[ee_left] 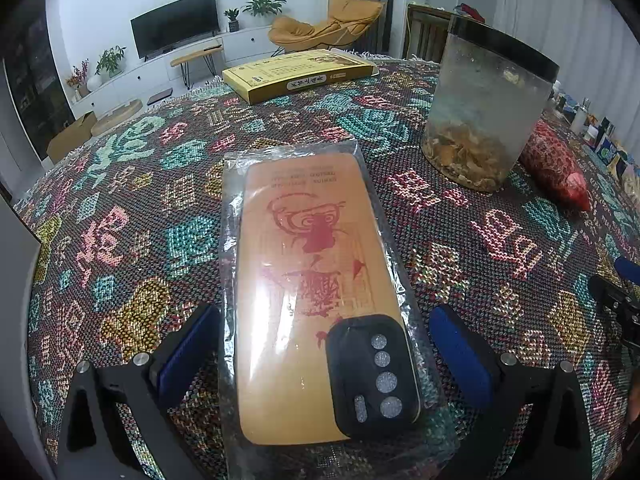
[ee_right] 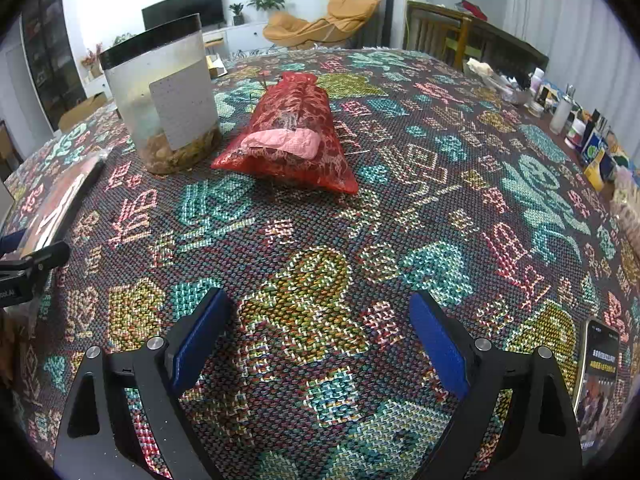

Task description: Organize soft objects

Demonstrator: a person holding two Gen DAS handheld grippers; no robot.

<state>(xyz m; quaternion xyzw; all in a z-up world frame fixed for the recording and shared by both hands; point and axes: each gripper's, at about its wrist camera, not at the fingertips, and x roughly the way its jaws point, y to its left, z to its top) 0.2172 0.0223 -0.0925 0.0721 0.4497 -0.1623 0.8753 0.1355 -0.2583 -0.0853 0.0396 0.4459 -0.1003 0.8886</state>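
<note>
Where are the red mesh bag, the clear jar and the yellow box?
red mesh bag (ee_right: 286, 128), right wrist view, bag's middle
clear jar (ee_left: 486, 108), left wrist view, its side wall
yellow box (ee_left: 300, 74), left wrist view, top face

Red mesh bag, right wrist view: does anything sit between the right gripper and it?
Nothing visible does. The right gripper stands open over bare patterned tablecloth, and only cloth lies between it and the red mesh bag. The clear jar stands left of the bag, off that line.
</note>
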